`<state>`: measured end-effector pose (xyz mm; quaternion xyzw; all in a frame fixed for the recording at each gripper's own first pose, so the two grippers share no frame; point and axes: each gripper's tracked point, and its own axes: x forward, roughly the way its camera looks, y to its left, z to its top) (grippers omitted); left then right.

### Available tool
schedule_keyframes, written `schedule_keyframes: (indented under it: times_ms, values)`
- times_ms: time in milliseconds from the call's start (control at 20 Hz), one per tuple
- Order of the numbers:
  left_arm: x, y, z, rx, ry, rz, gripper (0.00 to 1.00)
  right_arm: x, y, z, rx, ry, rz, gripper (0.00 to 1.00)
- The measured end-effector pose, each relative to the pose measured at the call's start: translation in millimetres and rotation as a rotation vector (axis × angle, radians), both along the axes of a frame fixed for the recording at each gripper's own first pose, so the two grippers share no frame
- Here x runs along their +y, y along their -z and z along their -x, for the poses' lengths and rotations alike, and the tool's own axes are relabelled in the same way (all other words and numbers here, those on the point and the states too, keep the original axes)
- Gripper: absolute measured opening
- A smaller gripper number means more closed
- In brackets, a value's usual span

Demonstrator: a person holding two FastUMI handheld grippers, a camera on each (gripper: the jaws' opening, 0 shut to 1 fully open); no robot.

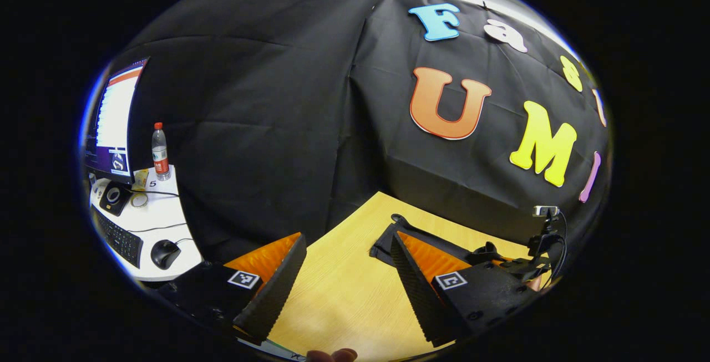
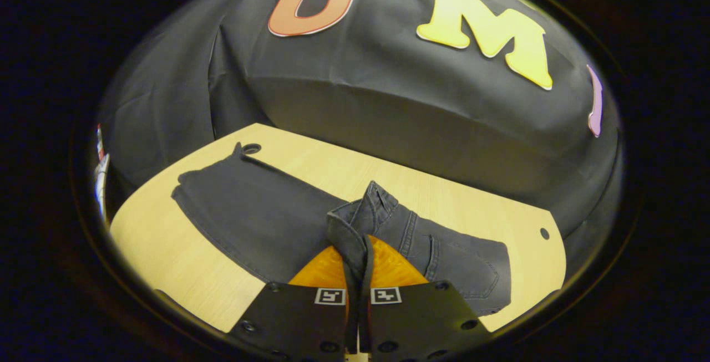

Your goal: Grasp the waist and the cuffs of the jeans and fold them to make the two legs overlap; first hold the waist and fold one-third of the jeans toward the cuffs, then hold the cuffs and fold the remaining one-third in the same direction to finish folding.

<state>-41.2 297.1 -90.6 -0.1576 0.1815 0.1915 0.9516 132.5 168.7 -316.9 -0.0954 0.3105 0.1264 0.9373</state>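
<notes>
Right gripper (image 2: 358, 273) pinches jeans (image 2: 260, 218) waist.

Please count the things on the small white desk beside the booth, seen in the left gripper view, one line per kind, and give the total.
Clear plastic water bottle with red cap: 1
Black computer mouse: 1
Black keyboard: 1
Computer monitor: 1
Total: 4

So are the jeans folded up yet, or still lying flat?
Mostly flat: the jeans lie spread on the table, with only the waist edge lifted, pinched in the right gripper.
</notes>
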Motion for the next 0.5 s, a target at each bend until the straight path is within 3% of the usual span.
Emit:
schedule_keyframes:
  times_ms: [300, 400, 500]
  values:
    - [-14.6, 6.1, -18.9, 0.002, 0.058, 0.035, 0.98, 10.5, 17.1, 19.0, 0.07, -0.05, -0.027, 0.23]
    - [-25.3, 10.0, -27.0, 0.001, 0.084, 0.059, 0.99, 24.6, 12.7, 31.6, 0.107, -0.096, -0.119, 0.32]
    - [-35.7, 12.8, -34.2, 0.002, 0.11, 0.078, 0.99, 33.8, 8.4, 45.4, 0.142, -0.122, -0.167, 0.77]
